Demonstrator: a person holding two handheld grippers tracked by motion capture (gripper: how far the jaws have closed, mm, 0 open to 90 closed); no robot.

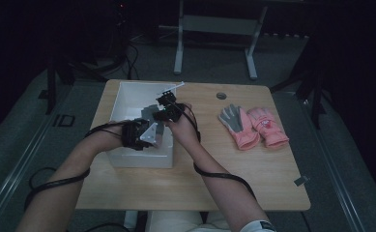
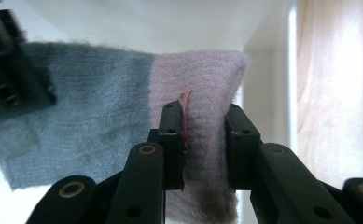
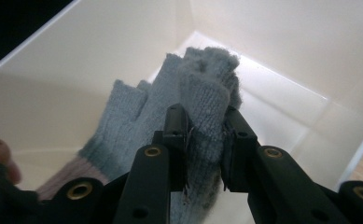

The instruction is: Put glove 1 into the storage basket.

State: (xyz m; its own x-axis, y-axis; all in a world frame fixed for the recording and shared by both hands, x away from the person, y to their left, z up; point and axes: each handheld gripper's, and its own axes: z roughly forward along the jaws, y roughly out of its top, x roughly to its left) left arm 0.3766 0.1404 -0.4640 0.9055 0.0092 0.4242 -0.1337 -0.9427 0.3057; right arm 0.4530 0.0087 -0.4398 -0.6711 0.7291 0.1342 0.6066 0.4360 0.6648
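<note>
**Knitted glove held over the white box by both tongs**

A person stood at the near edge of the table [image 1: 253, 188] with a set of tongs in each hand, both reaching into a white box [image 1: 127, 96] that sat toward the table's far left corner. Between them hung a grey knitted glove [image 2: 95, 116] with a pale pink cuff [image 2: 202, 88], stretched from one pair of tongs to the other inside the box.

The left tongs [image 2: 202, 140] were closed on the pink cuff, the wool pinched between the two black pads, with a small reddish tag sticking up beside one pad. The right tongs [image 3: 205, 140] were clamped on the grey finger end of the glove, the bunched fingers standing up above the pads and the box's white walls behind them. In the high view, the left tongs [image 1: 144, 133] were over the near part of the box and the right tongs [image 1: 168, 108] over its right side.

Out on the right half of the table, well apart from the box, lay a pair of pink gloves [image 1: 253, 126] side by side, one showing a grey palm. A small round grommet [image 1: 221, 95] sat near the far edge.
</note>
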